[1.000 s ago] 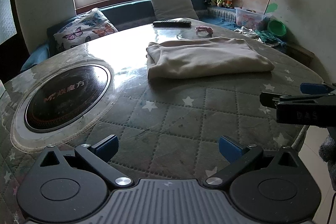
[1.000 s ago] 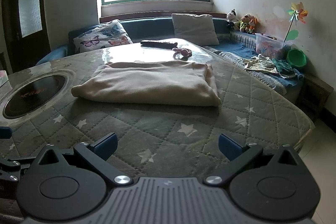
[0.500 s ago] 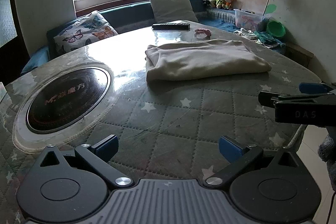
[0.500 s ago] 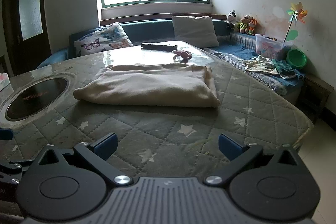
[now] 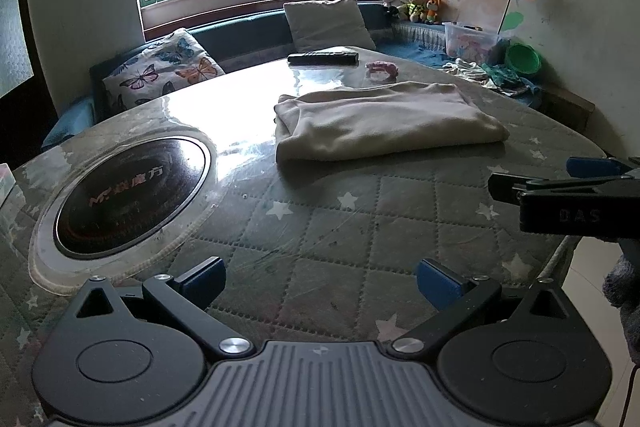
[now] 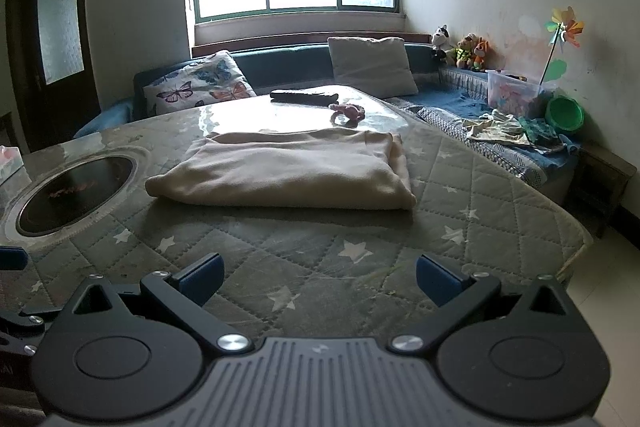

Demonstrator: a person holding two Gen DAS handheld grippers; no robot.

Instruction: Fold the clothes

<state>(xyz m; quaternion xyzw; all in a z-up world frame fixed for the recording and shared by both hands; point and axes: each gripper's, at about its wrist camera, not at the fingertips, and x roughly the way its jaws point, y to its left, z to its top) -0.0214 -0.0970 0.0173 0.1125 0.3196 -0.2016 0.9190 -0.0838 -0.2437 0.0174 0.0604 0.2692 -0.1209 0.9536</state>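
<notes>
One folded cloth [image 5: 384,119] [image 6: 288,167] lies ahead of both grippers, left [image 5: 320,277] and right [image 6: 318,275], each with two fingers spread apart, empty.

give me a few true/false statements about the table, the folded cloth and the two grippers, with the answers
1. The cream garment lies folded flat on the table. True.
2. The left gripper is clamped on the garment. False: it is open and holds nothing, short of the cloth.
3. The right gripper is open and empty. True.
4. The black remote rests on top of the garment. False: it lies on the table beyond the garment, apart from it.
5. A dark round cooktop is set into the table, left of the garment. True.
6. The small pink item sits between the grippers and the garment. False: it lies on the far side of the garment.
</notes>
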